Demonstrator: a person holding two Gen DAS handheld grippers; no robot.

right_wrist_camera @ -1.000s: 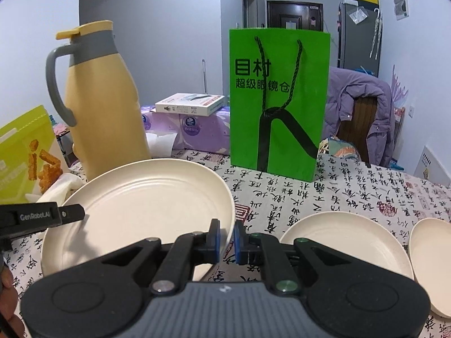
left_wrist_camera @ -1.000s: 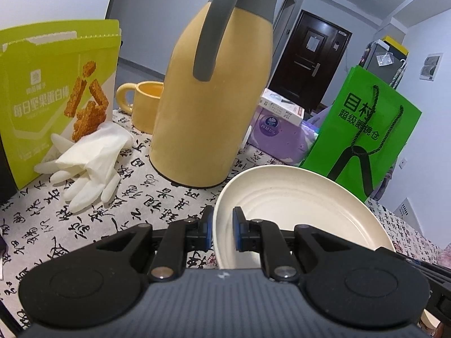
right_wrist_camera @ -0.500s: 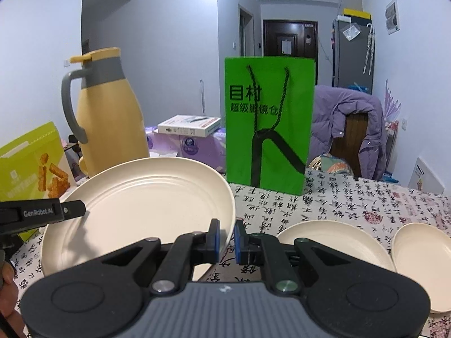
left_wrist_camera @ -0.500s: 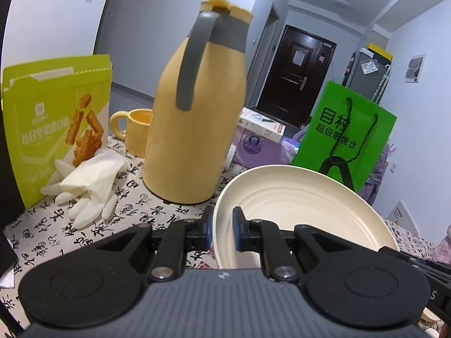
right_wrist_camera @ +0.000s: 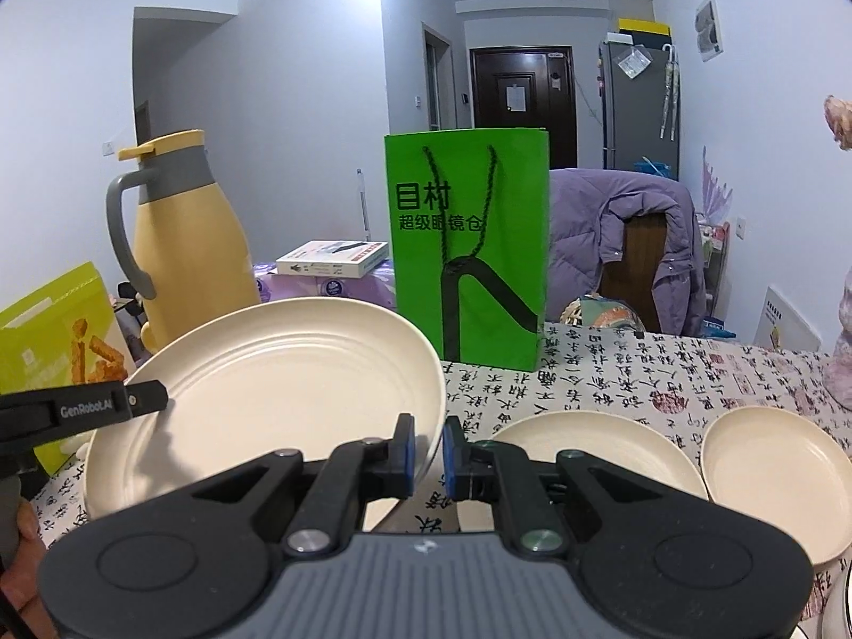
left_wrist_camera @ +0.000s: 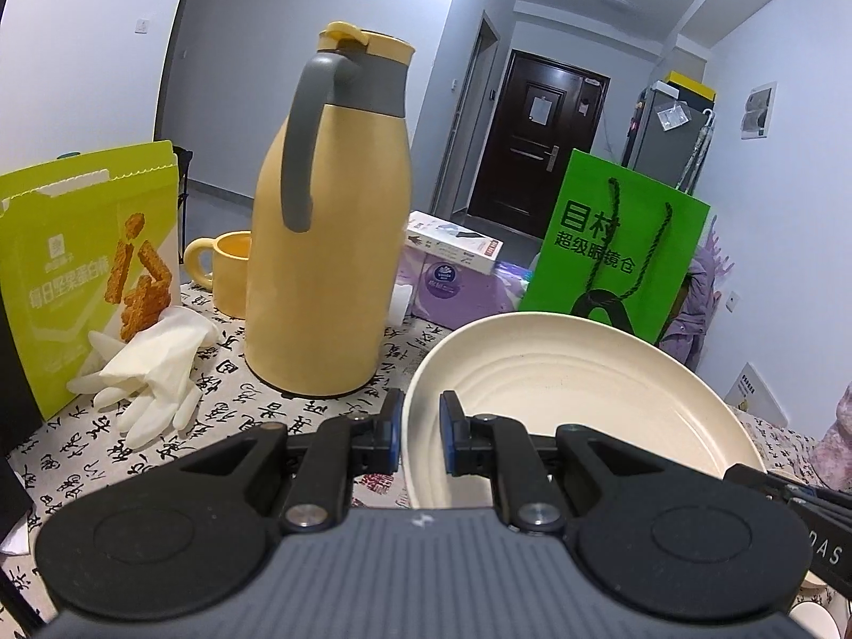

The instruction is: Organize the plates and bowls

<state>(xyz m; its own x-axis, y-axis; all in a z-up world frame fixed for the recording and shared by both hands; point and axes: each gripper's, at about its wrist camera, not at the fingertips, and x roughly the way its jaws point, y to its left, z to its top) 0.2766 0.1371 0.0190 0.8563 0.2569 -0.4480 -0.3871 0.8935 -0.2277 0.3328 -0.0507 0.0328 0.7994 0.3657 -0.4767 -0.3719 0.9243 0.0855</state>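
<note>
Cream-coloured, the large plate [right_wrist_camera: 277,388] is held above the tablecloth [right_wrist_camera: 639,373] by both grippers. The right gripper [right_wrist_camera: 426,450] is clenched on the plate's right rim, and the left gripper [left_wrist_camera: 420,428] is clenched on its left rim, each with the rim between its blue pads. Two more plates lie flat on the tablecloth toward its right edge: a wider plate [right_wrist_camera: 596,452] and a smaller plate [right_wrist_camera: 772,474] just beside it, both with nothing in them. A yellow jug [left_wrist_camera: 325,245] and a green bag [right_wrist_camera: 468,250] stand near the far edge.
</note>
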